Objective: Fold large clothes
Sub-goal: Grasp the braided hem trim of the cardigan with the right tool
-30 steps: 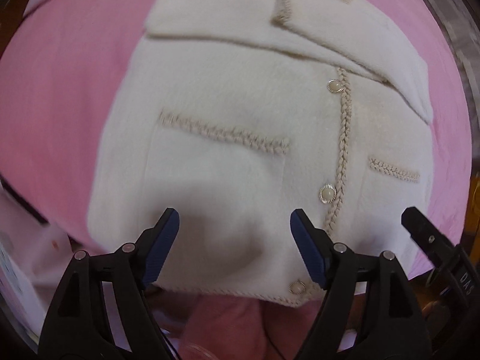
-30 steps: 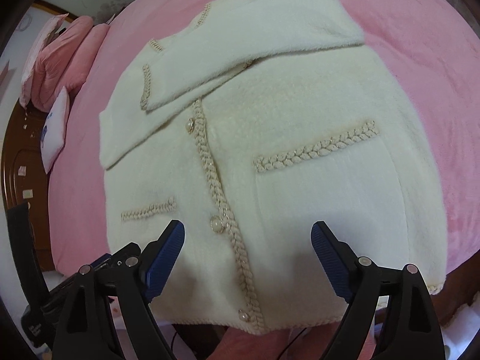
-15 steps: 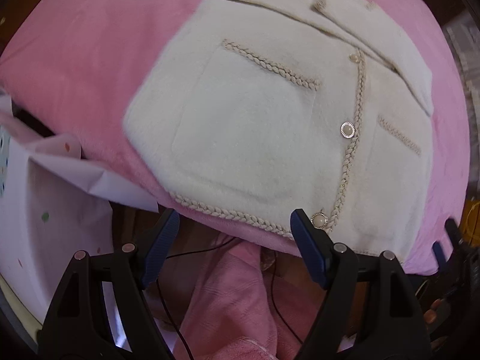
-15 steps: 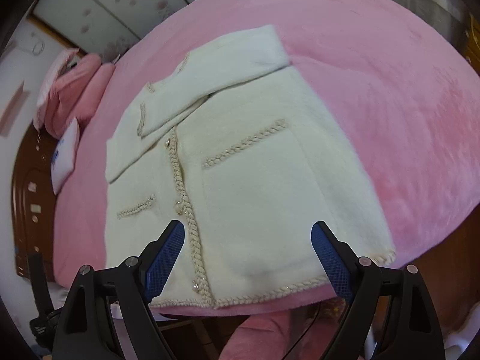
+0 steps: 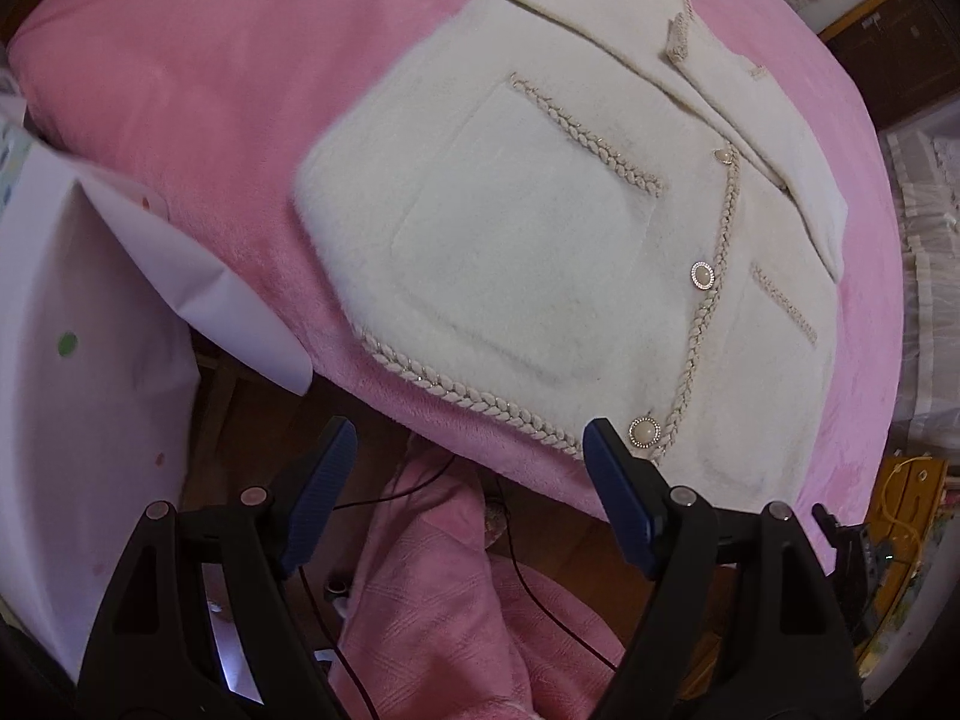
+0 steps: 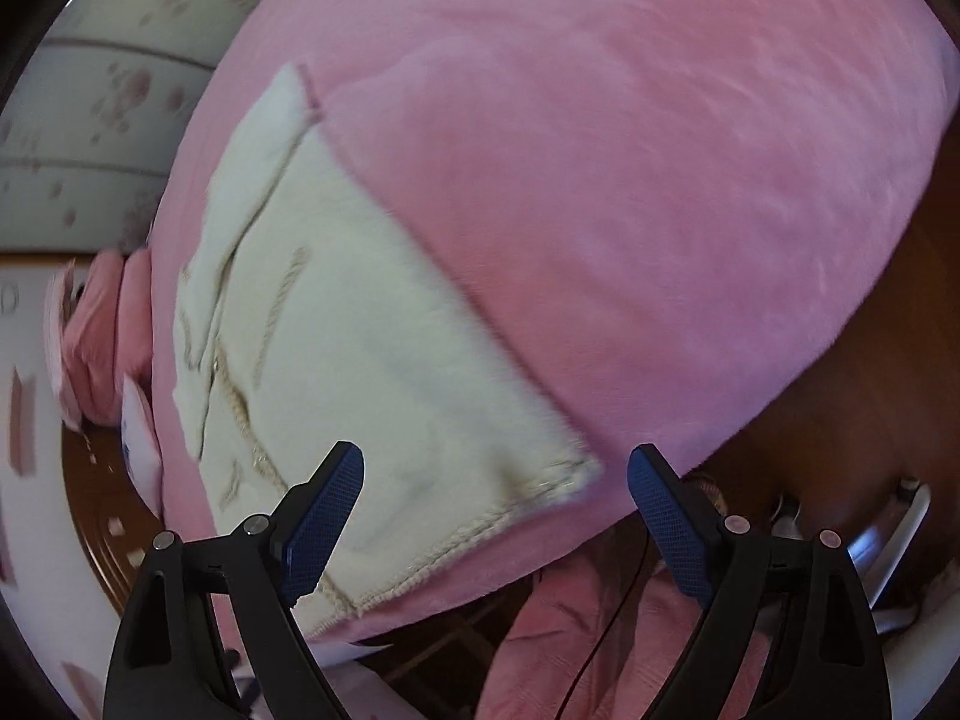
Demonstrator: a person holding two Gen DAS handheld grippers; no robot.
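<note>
A cream fluffy jacket (image 5: 540, 240) with braided trim and pearl buttons lies buttoned on the pink bed cover (image 5: 210, 90), its sleeves folded across the chest. My left gripper (image 5: 469, 429) hangs open just off the bed's near edge, below the hem, with nothing between its blue pads. In the right wrist view the jacket (image 6: 372, 372) is blurred and tilted. My right gripper (image 6: 495, 453) is open over the hem's right corner, its jaws opening a little wider and not touching the cloth.
White dotted paper or a bag (image 5: 90, 390) stands left of the bed. A person's pink clothing (image 5: 450, 600) and a dark cable are below the grippers. Pink pillows (image 6: 96, 330) lie at the bed's far end. Brown wooden floor (image 6: 870, 390) shows to the right.
Both grippers have drawn back from above the jacket's body to the bed's near edge. The left went toward the hem's left part, the right toward its right corner while rolling.
</note>
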